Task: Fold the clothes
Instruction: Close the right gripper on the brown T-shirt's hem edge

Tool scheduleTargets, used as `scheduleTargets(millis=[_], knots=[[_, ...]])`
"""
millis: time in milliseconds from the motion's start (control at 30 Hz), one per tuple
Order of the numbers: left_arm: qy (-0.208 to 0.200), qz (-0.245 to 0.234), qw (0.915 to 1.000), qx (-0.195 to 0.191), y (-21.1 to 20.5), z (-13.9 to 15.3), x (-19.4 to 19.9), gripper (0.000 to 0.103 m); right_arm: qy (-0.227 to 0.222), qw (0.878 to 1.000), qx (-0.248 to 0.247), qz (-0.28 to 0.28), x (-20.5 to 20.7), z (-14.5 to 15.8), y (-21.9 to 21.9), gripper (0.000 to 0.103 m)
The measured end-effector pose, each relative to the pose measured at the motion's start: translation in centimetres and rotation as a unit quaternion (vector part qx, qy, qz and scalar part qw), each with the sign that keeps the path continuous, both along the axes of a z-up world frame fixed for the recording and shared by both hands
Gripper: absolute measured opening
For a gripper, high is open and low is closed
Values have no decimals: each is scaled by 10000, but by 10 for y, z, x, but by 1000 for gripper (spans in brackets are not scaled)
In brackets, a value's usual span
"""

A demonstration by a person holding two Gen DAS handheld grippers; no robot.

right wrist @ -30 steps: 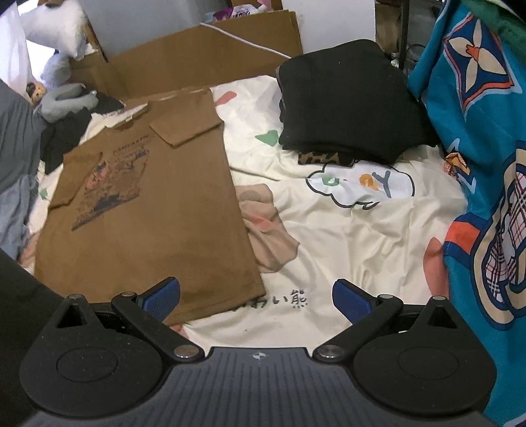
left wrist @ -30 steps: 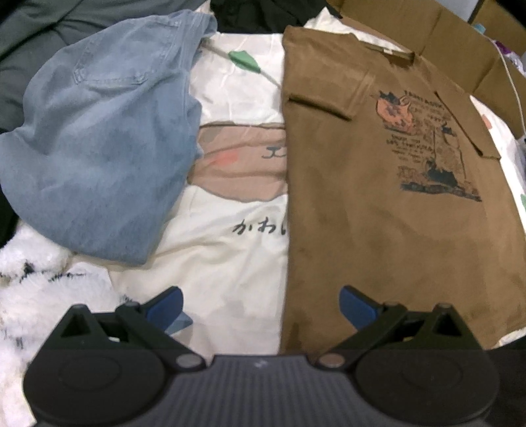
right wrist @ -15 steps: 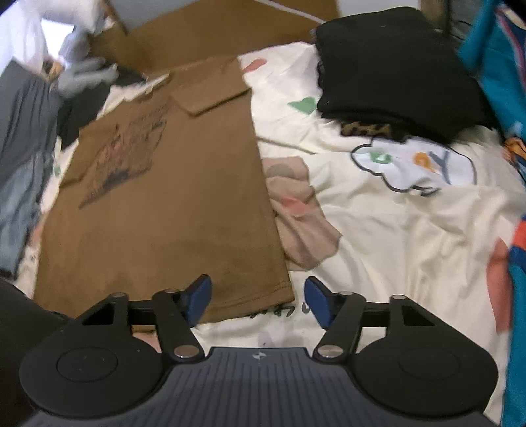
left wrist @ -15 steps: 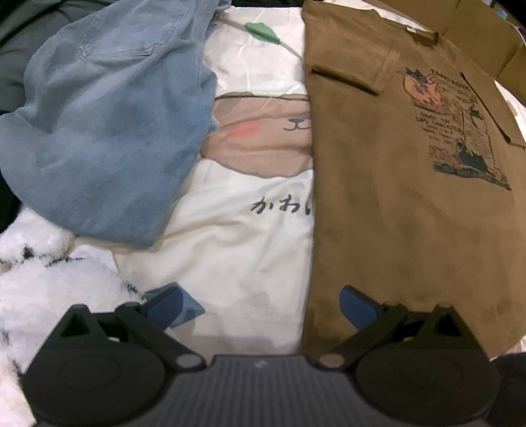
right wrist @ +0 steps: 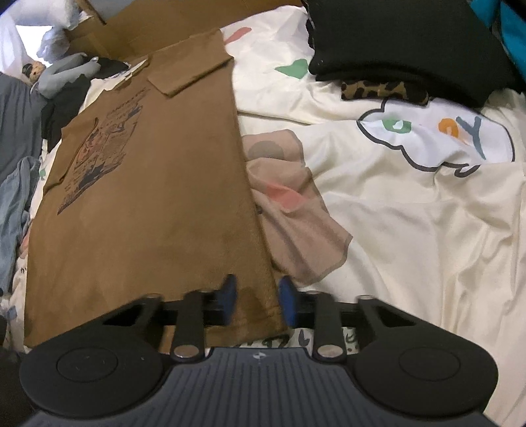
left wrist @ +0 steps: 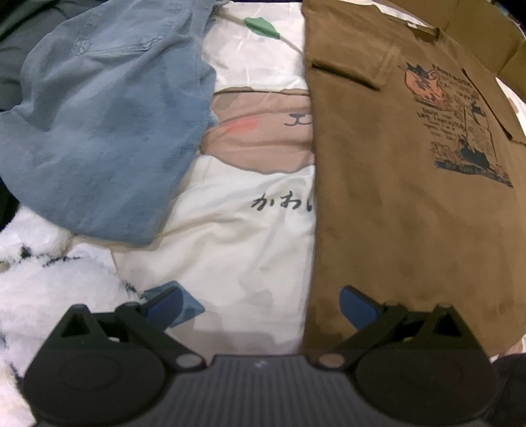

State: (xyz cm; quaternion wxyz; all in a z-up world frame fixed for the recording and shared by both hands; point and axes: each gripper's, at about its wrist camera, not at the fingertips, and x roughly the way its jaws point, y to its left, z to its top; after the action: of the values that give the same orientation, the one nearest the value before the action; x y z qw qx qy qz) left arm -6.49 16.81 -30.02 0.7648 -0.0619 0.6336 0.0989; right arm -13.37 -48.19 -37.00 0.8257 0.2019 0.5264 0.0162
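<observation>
Brown suede-like fabric fills both views: a brown T-shirt [right wrist: 148,203] with a dark printed graphic is lying flat on a cream cartoon-print bed sheet [right wrist: 411,230], both sleeves already folded in over its body. We are looking along two handheld grippers.

In the right wrist view, our right gripper [right wrist: 256,303] is sitting at six o'clock over the shirt's hem corner nearest us. Its blue pads are closing, with the corner between them, though a gap is showing and we cannot yet see them pressing the cloth.

In the left wrist view, our left gripper [left wrist: 259,303] is standing spread wide at six o'clock, holding nothing. Its right-hand pad is hovering over the shirt's other hem corner; its left-hand pad is over bare sheet. A blue denim garment [left wrist: 98,124] is lying at ten o'clock, clear of the shirt.

To do this step well, we judge that each gripper should be catching only shirt fabric, all its layers, and none of the sheet beneath. The left should be shifting toward three o'clock so both pads straddle the hem. Both should then be lifting evenly, keeping the hem taut, and carrying it toward the collar [left wrist: 417,28] at twelve o'clock.
</observation>
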Motion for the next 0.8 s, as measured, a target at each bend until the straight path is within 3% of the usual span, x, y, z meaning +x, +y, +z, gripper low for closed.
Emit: scheduleTargets(millis=[100, 333, 667, 700, 800], knots=[[36, 130, 9999, 14, 4, 0, -3, 102, 174, 9998, -35, 61, 3, -9, -1, 14], [71, 183, 9998, 65, 9, -1, -7, 102, 345, 9993, -82, 112, -2, -21, -2, 18], [-128, 287, 9994, -157, 12, 2, -5, 102, 580, 9983, -48, 77, 2, -21, -4, 17], [-150, 303, 9992, -205, 14, 3, -5, 102, 629, 9980, -1, 40, 4, -20, -5, 8], [-173, 363, 9987, -312, 19, 5, -6, 102, 745, 9972, 75, -54, 6, -18, -9, 7]])
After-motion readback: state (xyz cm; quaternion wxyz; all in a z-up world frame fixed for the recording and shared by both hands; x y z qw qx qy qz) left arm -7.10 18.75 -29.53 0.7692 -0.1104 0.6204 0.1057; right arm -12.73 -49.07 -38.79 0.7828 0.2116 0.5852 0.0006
